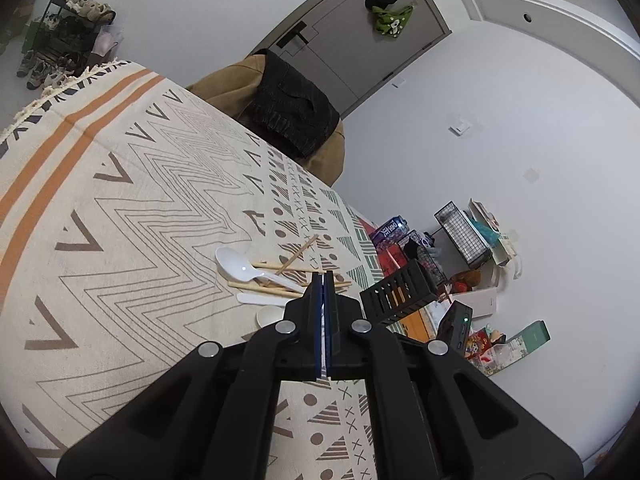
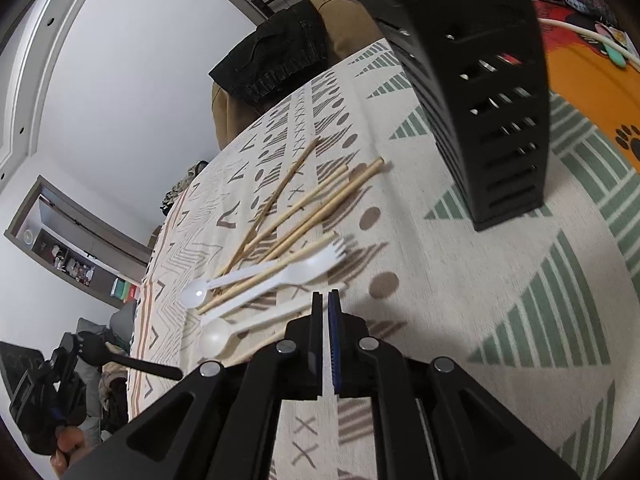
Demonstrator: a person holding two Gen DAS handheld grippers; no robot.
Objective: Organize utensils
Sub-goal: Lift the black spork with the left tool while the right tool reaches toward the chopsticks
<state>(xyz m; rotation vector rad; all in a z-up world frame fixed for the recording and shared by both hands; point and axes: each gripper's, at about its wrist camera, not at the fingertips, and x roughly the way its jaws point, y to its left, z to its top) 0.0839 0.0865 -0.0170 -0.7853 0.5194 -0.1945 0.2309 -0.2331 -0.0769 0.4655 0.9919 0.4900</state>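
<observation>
A pile of utensils lies on the patterned tablecloth (image 1: 120,208): several wooden chopsticks (image 2: 312,204), a white plastic fork (image 2: 304,270) and white plastic spoons (image 1: 236,266). A black slotted utensil holder (image 2: 480,92) stands upright to the right of the pile; it also shows in the left wrist view (image 1: 400,290). My left gripper (image 1: 323,276) is shut and empty, just above the near side of the pile. My right gripper (image 2: 326,296) is shut and empty, close to the fork's handle. The left gripper appears at the lower left of the right wrist view (image 2: 48,392).
A brown chair with a black garment (image 1: 292,108) stands at the table's far edge. Wire baskets and boxes (image 1: 464,240) sit on the floor to the right, by an orange mat (image 2: 580,92). A shoe rack (image 1: 68,32) stands far left.
</observation>
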